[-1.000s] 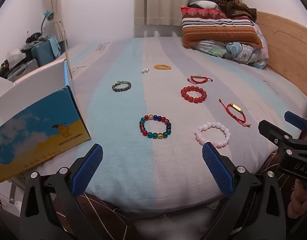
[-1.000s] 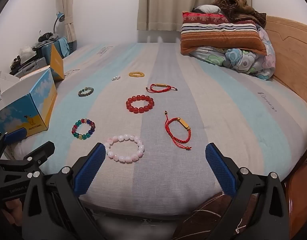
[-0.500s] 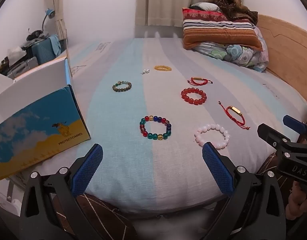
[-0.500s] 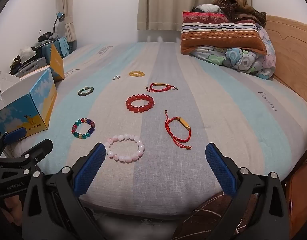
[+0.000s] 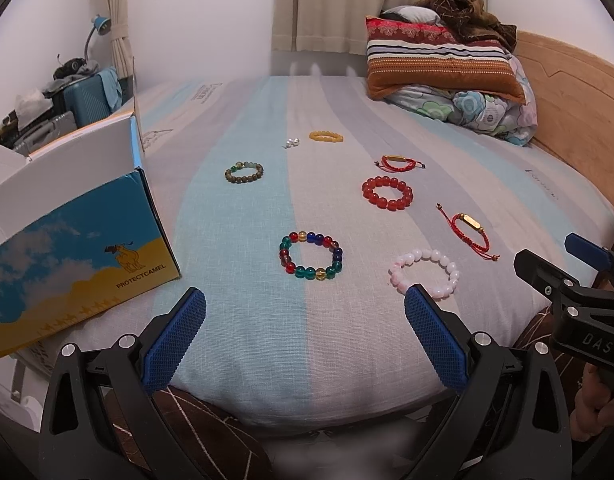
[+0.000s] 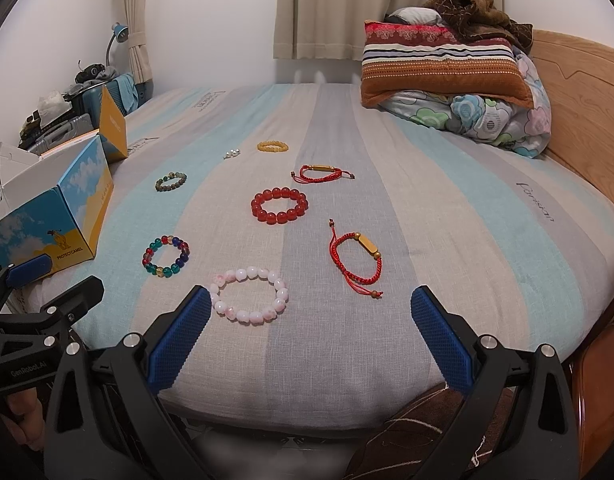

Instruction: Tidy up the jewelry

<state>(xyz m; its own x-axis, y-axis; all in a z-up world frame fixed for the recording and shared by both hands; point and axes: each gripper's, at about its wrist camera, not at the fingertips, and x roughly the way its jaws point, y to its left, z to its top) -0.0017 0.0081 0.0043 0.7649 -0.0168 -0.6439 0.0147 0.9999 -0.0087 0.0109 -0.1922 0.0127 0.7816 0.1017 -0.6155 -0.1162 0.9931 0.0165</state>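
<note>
Several bracelets lie on the striped bed: a multicoloured bead bracelet (image 5: 311, 255) (image 6: 166, 255), a pink bead bracelet (image 5: 425, 273) (image 6: 249, 295), a red bead bracelet (image 5: 387, 193) (image 6: 279, 205), two red cord bracelets (image 6: 357, 260) (image 6: 321, 173), a green-brown one (image 5: 244, 172), a yellow one (image 5: 326, 136) and small pearls (image 5: 291, 143). An open blue-and-yellow box (image 5: 71, 248) (image 6: 47, 216) stands at the left. My left gripper (image 5: 305, 332) is open and empty near the bed's front edge. My right gripper (image 6: 307, 332) is open and empty, just short of the pink bracelet.
Pillows and a folded quilt (image 5: 447, 68) are stacked at the far right by the wooden headboard (image 5: 579, 120). A suitcase and clutter (image 5: 67, 96) stand left of the bed. The bed's front edge (image 5: 307, 412) curves below both grippers.
Both grippers have shifted slightly toward the bed; the bracelets look a little closer. Nothing was taken hold of.
</note>
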